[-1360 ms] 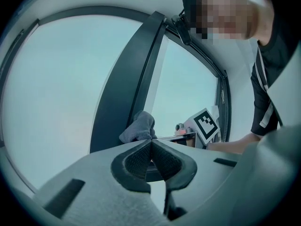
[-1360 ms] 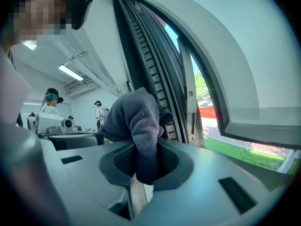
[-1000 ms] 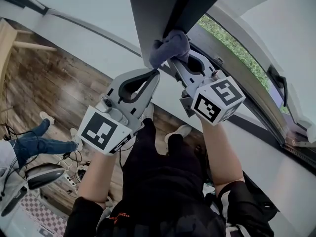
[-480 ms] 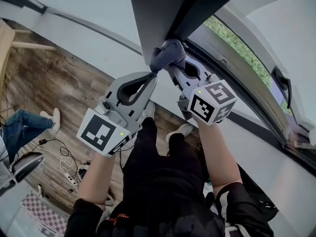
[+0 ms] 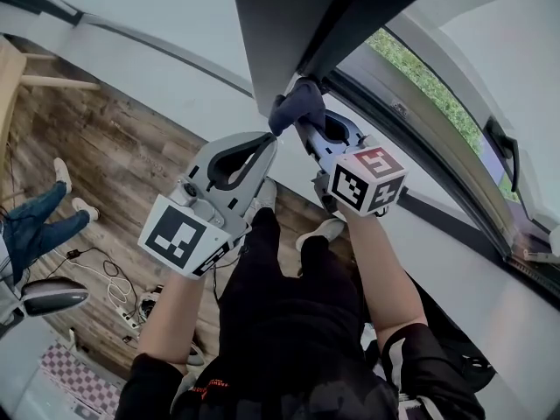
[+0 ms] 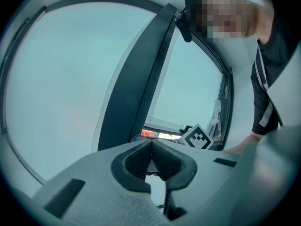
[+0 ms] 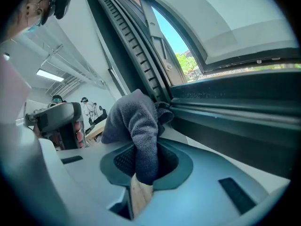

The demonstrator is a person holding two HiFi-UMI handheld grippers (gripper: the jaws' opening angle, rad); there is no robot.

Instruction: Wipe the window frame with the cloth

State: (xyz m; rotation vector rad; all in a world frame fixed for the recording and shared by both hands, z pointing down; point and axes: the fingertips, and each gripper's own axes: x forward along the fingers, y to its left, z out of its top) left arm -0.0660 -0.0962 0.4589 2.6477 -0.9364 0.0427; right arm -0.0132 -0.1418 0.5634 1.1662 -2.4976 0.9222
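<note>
1. The left gripper (image 5: 270, 137) is nearest. Its fingers are closed tip to tip on nothing, and it sits just left of the right tool, short of the frame. It adds nothing to the wipe from here. The risk I see is a knock between the two tools, since they sit just beside each other.
2. The right gripper (image 5: 304, 122) has its fingers clamped on a narrow fold of the cloth (image 5: 297, 101). Most of the cloth bunches out beyond the tips.
3. That bunch presses on the window frame (image 7: 221, 121), where the lower corner of the open window leaf (image 5: 280, 33) meets the dark rail. With so little cloth pinched, I judge that a drag along the ribbed channel could snag it or pull it free. It would then drop to the wooden floor (image 5: 96, 147) far below.
4. The rail runs clear to the far right, toward the handle (image 5: 500, 151), so that way is open. On the left the leaf's edge crowds the tips. If the cloth rolls aside there, bare fingers could scrape the frame.
</note>
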